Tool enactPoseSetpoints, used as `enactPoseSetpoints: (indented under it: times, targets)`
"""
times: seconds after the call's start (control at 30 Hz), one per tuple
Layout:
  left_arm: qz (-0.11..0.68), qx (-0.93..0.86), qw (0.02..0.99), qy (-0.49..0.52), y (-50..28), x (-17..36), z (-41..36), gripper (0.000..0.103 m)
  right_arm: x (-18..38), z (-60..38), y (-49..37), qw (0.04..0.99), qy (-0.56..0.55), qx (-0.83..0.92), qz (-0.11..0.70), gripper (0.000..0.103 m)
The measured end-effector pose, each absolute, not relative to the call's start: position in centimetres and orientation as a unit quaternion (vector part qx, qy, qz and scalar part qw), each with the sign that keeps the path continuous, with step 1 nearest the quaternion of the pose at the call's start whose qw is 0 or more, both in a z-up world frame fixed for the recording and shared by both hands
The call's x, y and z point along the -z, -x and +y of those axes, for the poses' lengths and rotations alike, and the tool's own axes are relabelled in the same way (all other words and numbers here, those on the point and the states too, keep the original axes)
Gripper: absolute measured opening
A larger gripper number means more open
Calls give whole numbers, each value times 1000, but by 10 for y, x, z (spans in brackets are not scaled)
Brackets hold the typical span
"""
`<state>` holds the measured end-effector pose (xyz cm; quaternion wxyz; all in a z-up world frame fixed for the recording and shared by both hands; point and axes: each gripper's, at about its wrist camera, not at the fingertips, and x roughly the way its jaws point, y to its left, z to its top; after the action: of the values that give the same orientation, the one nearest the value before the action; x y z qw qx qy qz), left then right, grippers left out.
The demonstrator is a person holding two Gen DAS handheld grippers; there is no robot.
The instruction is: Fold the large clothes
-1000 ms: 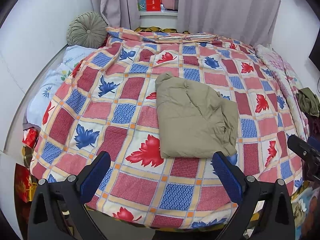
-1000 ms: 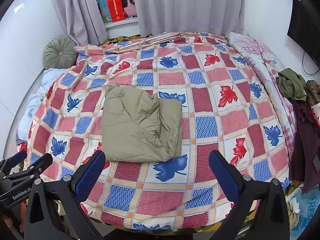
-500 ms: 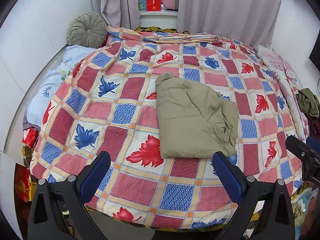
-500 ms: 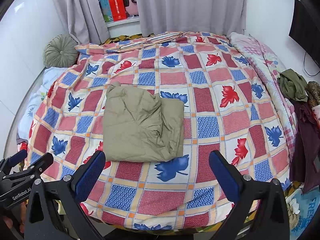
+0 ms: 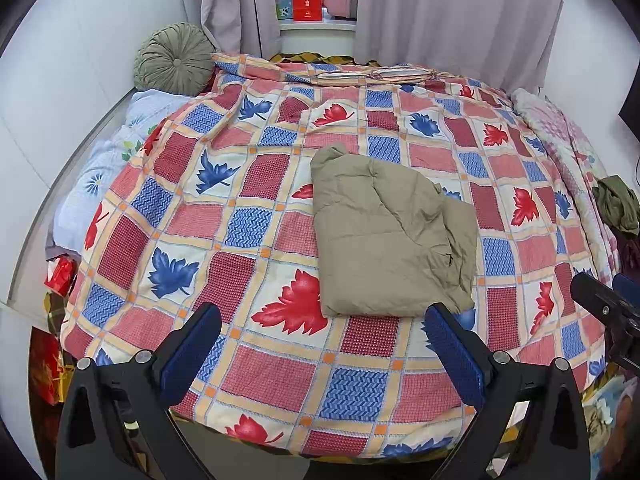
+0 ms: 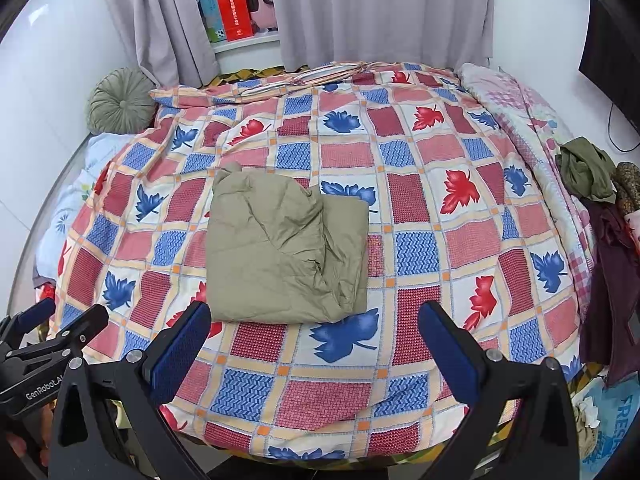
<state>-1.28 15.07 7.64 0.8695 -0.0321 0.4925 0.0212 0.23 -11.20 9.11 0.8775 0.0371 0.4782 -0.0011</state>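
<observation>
Quilt [image 5: 256, 224] bears folded jacket [image 5: 392, 236]; sleeves hidden.

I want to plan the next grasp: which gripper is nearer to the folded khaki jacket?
Left, slightly. The left gripper sits straight before the khaki jacket, near its front edge; the right gripper is off toward its right corner.

My view: folded jacket [image 5: 390, 240] lies on quilt [image 5: 248, 184], mid-bed, ahead of both my grippers. Round cushion [image 5: 174, 60] at far left corner against wall. Crumpled garment [image 6: 586, 168] on right bed edge. Boxes [image 6: 234, 12] on windowsill behind bed, between curtains [image 6: 384, 8].
</observation>
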Motion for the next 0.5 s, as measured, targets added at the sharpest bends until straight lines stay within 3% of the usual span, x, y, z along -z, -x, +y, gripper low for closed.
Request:
enactPoseSetpoints:
  times: [0.5]
  targets:
    - [493,-22,869,33,12,-76,150,102,-92,-111,-3,877,-37,2,479,103]
